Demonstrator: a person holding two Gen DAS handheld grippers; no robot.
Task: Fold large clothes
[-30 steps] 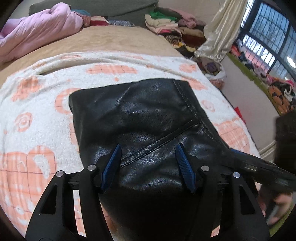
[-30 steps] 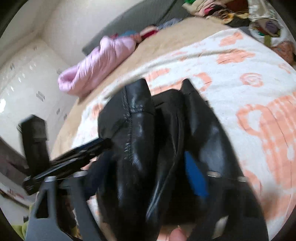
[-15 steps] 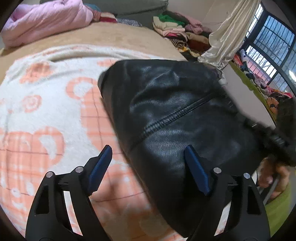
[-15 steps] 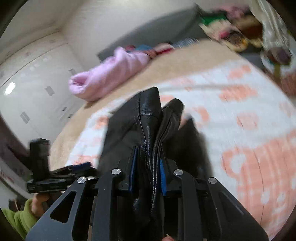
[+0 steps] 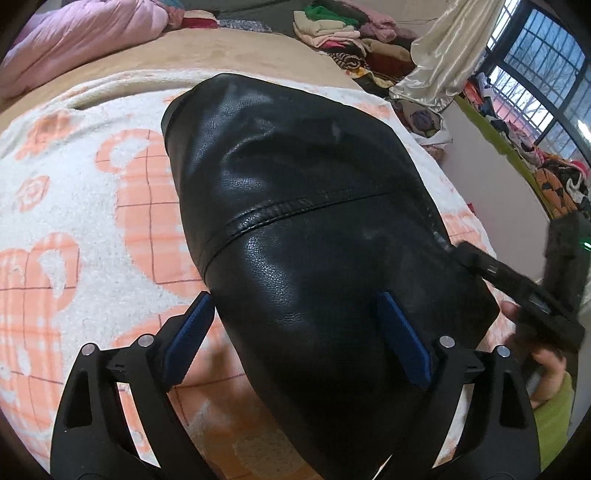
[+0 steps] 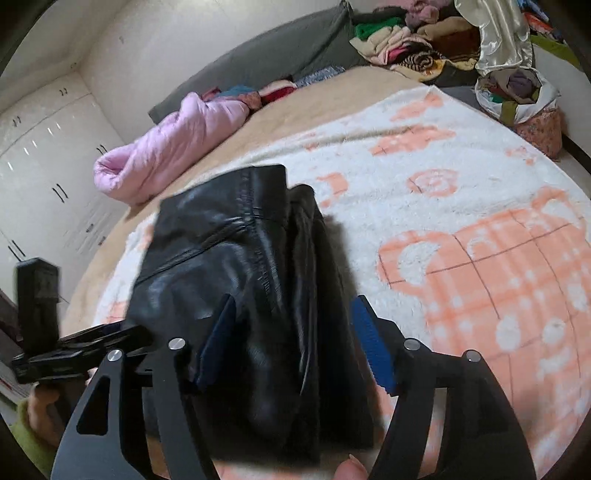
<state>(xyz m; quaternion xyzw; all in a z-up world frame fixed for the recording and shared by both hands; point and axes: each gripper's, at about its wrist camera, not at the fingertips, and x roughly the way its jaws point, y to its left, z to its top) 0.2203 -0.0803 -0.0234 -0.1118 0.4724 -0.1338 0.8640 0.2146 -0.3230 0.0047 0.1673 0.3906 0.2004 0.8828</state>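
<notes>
A folded black leather garment (image 5: 303,229) lies on the white and orange patterned blanket (image 5: 74,206). It also shows in the right wrist view (image 6: 240,295) as a stacked bundle with a stitched seam. My left gripper (image 5: 295,336) is open, its blue pads wide apart over the garment's near end. My right gripper (image 6: 291,347) is open too, its pads on either side of the bundle's right edge. The right gripper's body shows in the left wrist view (image 5: 524,295) at the garment's right edge. The left gripper shows in the right wrist view (image 6: 74,350) at the far left.
A pink quilt (image 6: 166,147) lies at the head of the bed on a tan sheet (image 5: 184,51). Piles of folded clothes (image 5: 343,33) and a silvery curtain (image 5: 443,66) stand beyond the bed. White wardrobe doors (image 6: 44,155) stand at the left.
The right gripper, shut on the bundle's edge half a second ago, has opened. The left gripper has pulled back with wider jaws. The garment has settled on the blanket.
</notes>
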